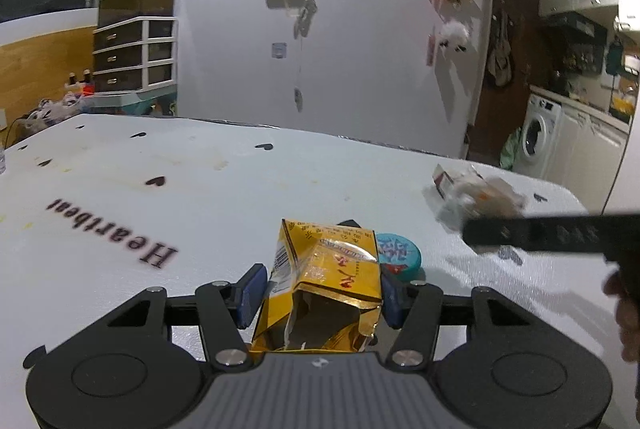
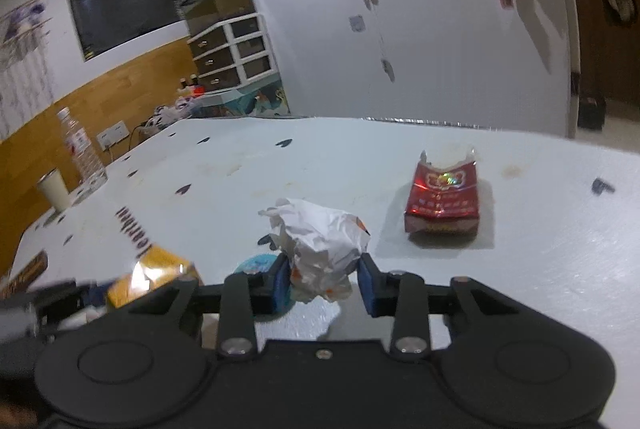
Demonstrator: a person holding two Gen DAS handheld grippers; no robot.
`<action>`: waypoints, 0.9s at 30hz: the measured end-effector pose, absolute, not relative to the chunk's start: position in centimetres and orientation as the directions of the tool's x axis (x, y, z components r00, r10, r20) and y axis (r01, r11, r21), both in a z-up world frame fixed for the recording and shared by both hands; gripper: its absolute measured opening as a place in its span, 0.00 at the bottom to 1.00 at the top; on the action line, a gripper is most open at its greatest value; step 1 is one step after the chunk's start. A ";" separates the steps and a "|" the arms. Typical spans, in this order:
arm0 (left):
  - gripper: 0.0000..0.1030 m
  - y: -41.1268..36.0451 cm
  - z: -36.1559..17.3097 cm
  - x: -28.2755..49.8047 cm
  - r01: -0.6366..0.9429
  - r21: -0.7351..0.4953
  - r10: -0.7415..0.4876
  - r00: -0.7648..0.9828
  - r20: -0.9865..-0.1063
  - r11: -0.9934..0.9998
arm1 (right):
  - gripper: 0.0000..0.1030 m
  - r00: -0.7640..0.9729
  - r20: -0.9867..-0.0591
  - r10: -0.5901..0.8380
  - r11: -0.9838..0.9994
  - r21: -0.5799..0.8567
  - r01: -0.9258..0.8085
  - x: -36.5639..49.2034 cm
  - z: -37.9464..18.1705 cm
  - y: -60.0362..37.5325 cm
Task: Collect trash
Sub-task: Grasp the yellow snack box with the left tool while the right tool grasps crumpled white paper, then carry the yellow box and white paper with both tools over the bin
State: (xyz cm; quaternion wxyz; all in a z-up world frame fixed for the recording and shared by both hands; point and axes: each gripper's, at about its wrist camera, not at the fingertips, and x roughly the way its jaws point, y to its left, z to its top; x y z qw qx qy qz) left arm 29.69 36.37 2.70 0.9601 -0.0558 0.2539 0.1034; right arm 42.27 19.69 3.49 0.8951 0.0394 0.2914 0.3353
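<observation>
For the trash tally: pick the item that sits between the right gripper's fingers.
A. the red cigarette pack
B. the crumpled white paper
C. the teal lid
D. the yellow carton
B: in the right wrist view the crumpled white paper sits between the right gripper's blue pads, while the red cigarette pack lies apart, farther out on the table.

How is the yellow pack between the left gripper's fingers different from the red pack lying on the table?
The yellow pack sits between the left gripper's blue pads; the red pack lies free on the table, untouched. The yellow pack is gold-yellow with a barcode on one side; the red pack is dark red with a shiny emblem. The yellow pack's torn opening faces the camera; the red pack's points away. Both are torn-open, crumpled packs.
</observation>
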 end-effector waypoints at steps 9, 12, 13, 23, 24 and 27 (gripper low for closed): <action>0.56 34.5 3.4 28.7 -0.237 -0.067 0.178 0.862 -0.474 0.969 | 0.36 0.619 -0.471 0.629 0.763 0.218 -0.609 39.9 3.9 16.6; 0.56 33.5 3.7 28.5 -0.231 -0.061 0.176 0.865 -0.469 0.971 | 0.35 0.632 -0.460 0.624 0.765 0.194 -0.614 39.1 4.1 15.4; 0.56 33.2 3.7 28.5 -0.231 -0.060 0.177 0.865 -0.469 0.971 | 0.35 0.634 -0.456 0.625 0.764 0.190 -0.616 38.9 4.2 15.0; 0.56 28.4 4.0 28.2 -0.184 -0.067 0.134 0.880 -0.455 0.981 | 0.36 0.665 -0.425 0.614 0.773 0.157 -0.614 36.9 5.2 10.2; 0.56 27.8 4.0 28.1 -0.179 -0.064 0.131 0.881 -0.455 0.982 | 0.35 0.668 -0.424 0.612 0.776 0.158 -0.611 36.7 5.2 9.5; 0.56 25.9 3.9 28.1 -0.164 -0.063 0.118 0.882 -0.456 0.984 | 0.36 0.680 -0.425 0.598 0.788 0.154 -0.596 36.2 5.0 7.4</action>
